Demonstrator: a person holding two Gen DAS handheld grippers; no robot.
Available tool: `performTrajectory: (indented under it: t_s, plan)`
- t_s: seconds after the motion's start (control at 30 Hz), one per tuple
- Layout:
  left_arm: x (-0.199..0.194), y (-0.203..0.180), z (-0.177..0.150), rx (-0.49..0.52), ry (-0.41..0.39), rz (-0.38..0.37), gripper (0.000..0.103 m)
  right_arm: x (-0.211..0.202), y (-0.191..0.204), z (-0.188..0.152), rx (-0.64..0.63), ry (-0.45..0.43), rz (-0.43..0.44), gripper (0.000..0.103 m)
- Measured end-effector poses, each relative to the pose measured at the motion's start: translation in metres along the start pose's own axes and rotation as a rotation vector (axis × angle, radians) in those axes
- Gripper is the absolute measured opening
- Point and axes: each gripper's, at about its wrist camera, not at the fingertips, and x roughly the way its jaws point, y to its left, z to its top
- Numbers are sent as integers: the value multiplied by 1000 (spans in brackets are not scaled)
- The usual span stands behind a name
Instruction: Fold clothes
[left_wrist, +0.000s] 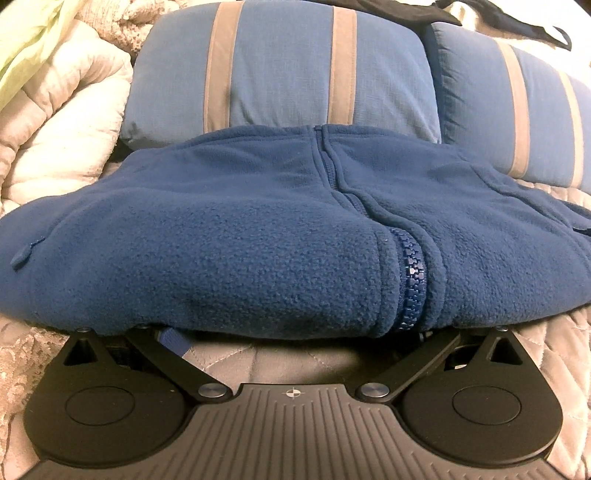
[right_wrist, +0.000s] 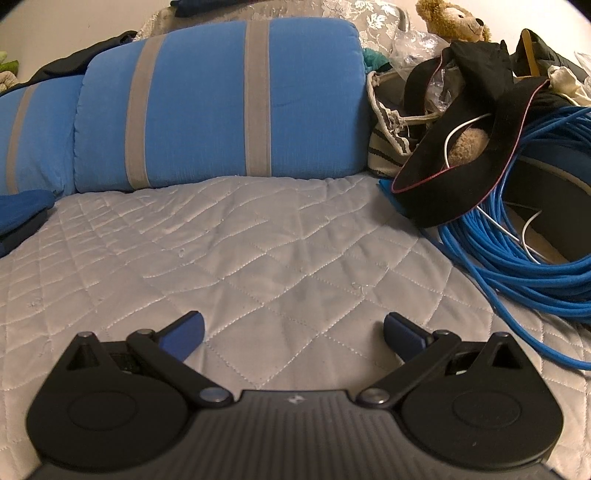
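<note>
We see open quilted bedspread ahead of the right gripper, its fingers spread wide, nothing between them. That bare patch is the landmark. Behind it two blue striped pillows wall off the far side. Right of it a blue cable coil and a black hat block the edge. Left of it the folded blue fleece jacket fills the way, pressed against the left gripper.

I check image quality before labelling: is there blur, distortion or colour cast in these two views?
Left wrist view: warm cast, strong fisheye bend, fleece jacket sharp, left gripper fingertips hidden beneath it. Right wrist view: same bend, dark corners, quilted cover sharp, open right gripper slightly soft.
</note>
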Motion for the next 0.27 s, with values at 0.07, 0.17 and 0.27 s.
performTrajectory:
  t_s: [0.07, 0.17, 0.27]
  plan:
    - [0, 0, 0, 0, 0, 0, 103, 0, 0, 0, -1, 0, -1, 102]
    - [-1, 0, -1, 0, -1, 0, 103, 0, 0, 0, -3, -1, -2, 102]
    - [-1, 0, -1, 0, -2, 0, 103, 0, 1, 0, -3, -1, -3, 102]
